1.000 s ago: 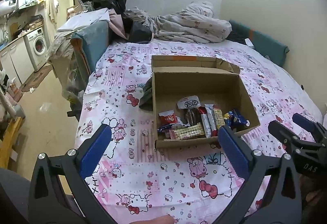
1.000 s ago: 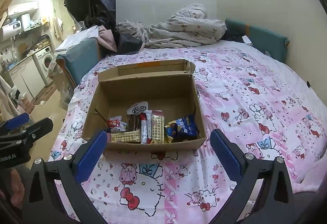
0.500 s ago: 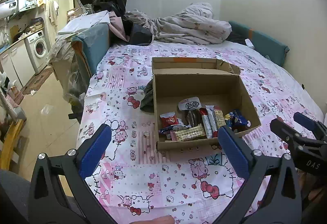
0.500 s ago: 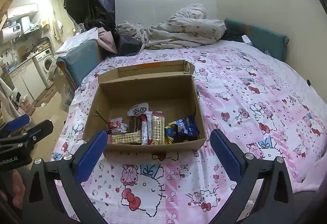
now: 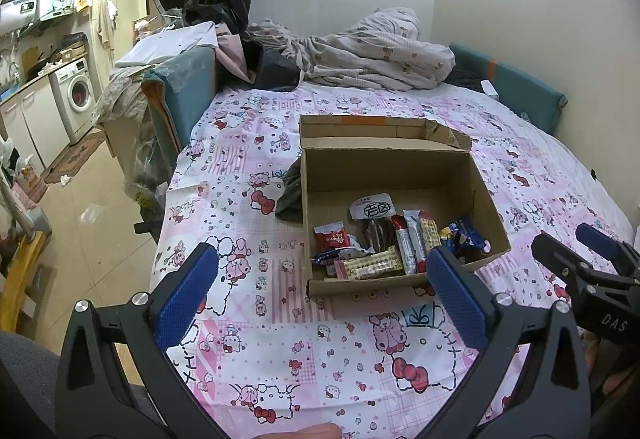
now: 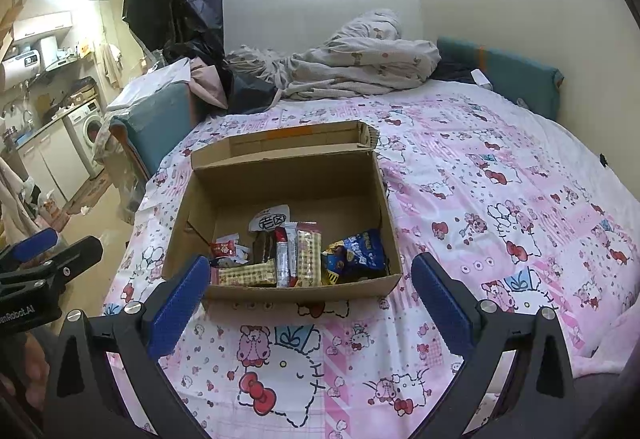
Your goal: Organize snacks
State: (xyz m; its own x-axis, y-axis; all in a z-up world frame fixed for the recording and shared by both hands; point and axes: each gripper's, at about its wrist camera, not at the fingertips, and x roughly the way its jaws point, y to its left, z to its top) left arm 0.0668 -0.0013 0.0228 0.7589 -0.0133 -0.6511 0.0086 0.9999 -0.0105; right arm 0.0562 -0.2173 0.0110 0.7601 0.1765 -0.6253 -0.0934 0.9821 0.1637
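Left view alone shows a dark cloth (image 5: 291,195) touching the box (image 5: 400,175) at its 9 o'clock — right view hides it. Vs 1 s ago: box sits a bit farther off, otherwise same. Snacks (image 6: 298,257) bunched along box's 6 o'clock wall. Left gripper (image 5: 322,293) & right gripper (image 6: 310,297) — jaws spread wide, empty, above the bedsheet (image 6: 500,199).

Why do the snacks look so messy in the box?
The snacks lie jumbled against the box's near wall, overlapping at different angles, and the far half is bare. A dark cloth sits crumpled beside the box.
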